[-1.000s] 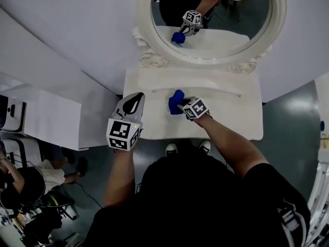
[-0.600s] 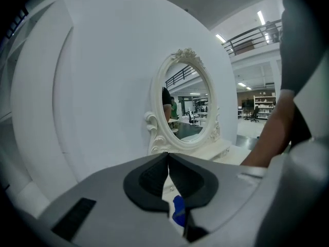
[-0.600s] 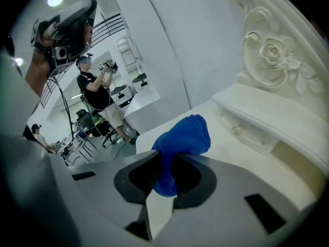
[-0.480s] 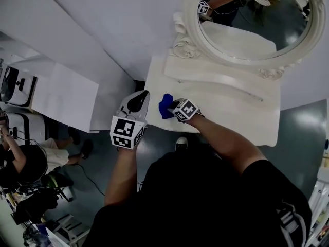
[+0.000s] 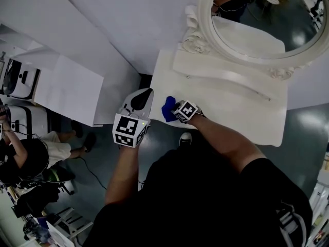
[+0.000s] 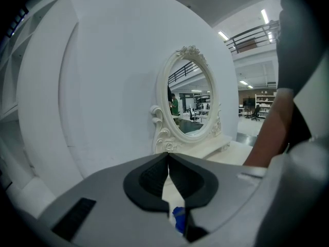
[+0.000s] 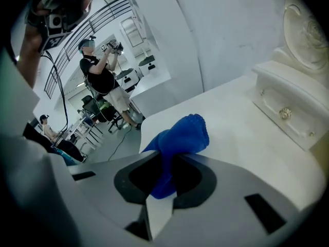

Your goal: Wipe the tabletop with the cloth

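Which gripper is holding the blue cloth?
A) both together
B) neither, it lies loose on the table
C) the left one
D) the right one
D: the right gripper has its jaws closed on the blue cloth, while the left gripper is shut on nothing.

A cream-white bench (image 5: 231,107) with a smooth, pale top carries an ornate oval mirror (image 5: 259,17) along its back edge. The mirror stands on a low drawer base (image 5: 226,75) with small knobs. A bunched blue cloth (image 5: 168,109) rests on the top, near the front left corner, well apart from the mirror.
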`<control>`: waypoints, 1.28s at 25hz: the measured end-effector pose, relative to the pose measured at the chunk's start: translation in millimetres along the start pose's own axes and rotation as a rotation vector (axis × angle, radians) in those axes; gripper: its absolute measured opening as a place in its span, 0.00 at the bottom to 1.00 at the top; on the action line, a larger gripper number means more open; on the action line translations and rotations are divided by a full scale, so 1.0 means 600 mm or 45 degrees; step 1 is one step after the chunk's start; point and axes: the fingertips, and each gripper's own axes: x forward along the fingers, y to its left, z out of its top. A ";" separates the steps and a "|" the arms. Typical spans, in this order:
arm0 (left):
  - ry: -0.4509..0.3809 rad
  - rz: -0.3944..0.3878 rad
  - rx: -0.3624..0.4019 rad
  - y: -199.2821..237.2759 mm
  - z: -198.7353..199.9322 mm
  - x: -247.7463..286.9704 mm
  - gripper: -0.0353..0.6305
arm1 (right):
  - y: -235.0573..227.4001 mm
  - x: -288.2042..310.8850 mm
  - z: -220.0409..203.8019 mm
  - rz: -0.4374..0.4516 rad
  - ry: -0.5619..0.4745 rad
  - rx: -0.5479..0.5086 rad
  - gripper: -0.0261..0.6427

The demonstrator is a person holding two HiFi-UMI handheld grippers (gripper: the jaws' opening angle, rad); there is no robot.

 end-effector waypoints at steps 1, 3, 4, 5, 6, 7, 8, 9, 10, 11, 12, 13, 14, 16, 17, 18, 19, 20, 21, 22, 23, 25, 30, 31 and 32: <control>0.002 -0.003 0.000 -0.001 -0.001 0.001 0.07 | -0.005 -0.002 -0.007 -0.006 0.006 0.010 0.11; 0.004 -0.013 -0.001 -0.005 -0.001 0.006 0.07 | -0.015 -0.009 -0.024 -0.021 0.018 0.030 0.11; 0.004 -0.019 0.000 -0.008 -0.001 0.009 0.07 | -0.021 -0.014 -0.032 -0.028 0.023 0.040 0.11; 0.002 -0.026 0.002 -0.013 0.001 0.014 0.07 | -0.027 -0.019 -0.041 -0.037 0.027 0.048 0.11; 0.000 -0.034 0.006 -0.017 0.004 0.019 0.07 | -0.034 -0.026 -0.051 -0.047 0.032 0.056 0.11; -0.003 -0.044 0.010 -0.023 0.008 0.025 0.07 | -0.041 -0.034 -0.061 -0.058 0.038 0.064 0.11; -0.007 -0.056 0.016 -0.030 0.013 0.032 0.07 | -0.048 -0.042 -0.072 -0.071 0.044 0.075 0.11; -0.011 -0.070 0.022 -0.038 0.018 0.040 0.07 | -0.055 -0.052 -0.085 -0.084 0.049 0.088 0.11; -0.014 -0.085 0.028 -0.047 0.023 0.048 0.07 | -0.062 -0.062 -0.097 -0.098 0.053 0.103 0.11; -0.018 -0.100 0.034 -0.056 0.028 0.056 0.07 | -0.070 -0.072 -0.111 -0.111 0.057 0.119 0.11; -0.021 -0.115 0.040 -0.066 0.033 0.064 0.07 | -0.077 -0.084 -0.125 -0.124 0.060 0.135 0.11; -0.024 -0.129 0.046 -0.076 0.039 0.073 0.07 | -0.085 -0.096 -0.139 -0.135 0.064 0.150 0.11; -0.027 -0.143 0.053 -0.086 0.045 0.082 0.07 | -0.092 -0.108 -0.154 -0.147 0.070 0.163 0.11; -0.032 -0.175 0.067 -0.109 0.057 0.101 0.07 | -0.106 -0.135 -0.185 -0.171 0.081 0.185 0.11; -0.035 -0.193 0.073 -0.122 0.062 0.110 0.07 | -0.113 -0.149 -0.202 -0.184 0.087 0.196 0.11; -0.038 -0.211 0.079 -0.136 0.068 0.120 0.07 | -0.120 -0.163 -0.219 -0.198 0.095 0.207 0.11; -0.041 -0.230 0.086 -0.150 0.073 0.129 0.07 | -0.127 -0.177 -0.236 -0.212 0.101 0.218 0.11; -0.045 -0.247 0.092 -0.165 0.080 0.139 0.07 | -0.134 -0.192 -0.253 -0.225 0.108 0.228 0.11; -0.050 -0.263 0.100 -0.179 0.087 0.148 0.07 | -0.142 -0.206 -0.270 -0.239 0.112 0.240 0.11; -0.055 -0.278 0.107 -0.193 0.094 0.157 0.07 | -0.149 -0.221 -0.288 -0.252 0.116 0.254 0.11; -0.060 -0.292 0.114 -0.207 0.101 0.166 0.07 | -0.156 -0.236 -0.305 -0.266 0.118 0.270 0.11; -0.067 -0.321 0.126 -0.235 0.114 0.181 0.07 | -0.168 -0.267 -0.339 -0.297 0.121 0.303 0.11; -0.083 -0.408 0.153 -0.307 0.140 0.220 0.07 | -0.196 -0.344 -0.433 -0.377 0.128 0.399 0.11; -0.084 -0.425 0.159 -0.321 0.144 0.226 0.07 | -0.199 -0.359 -0.453 -0.393 0.132 0.416 0.11; -0.084 -0.441 0.165 -0.334 0.148 0.232 0.07 | -0.202 -0.375 -0.472 -0.409 0.134 0.432 0.11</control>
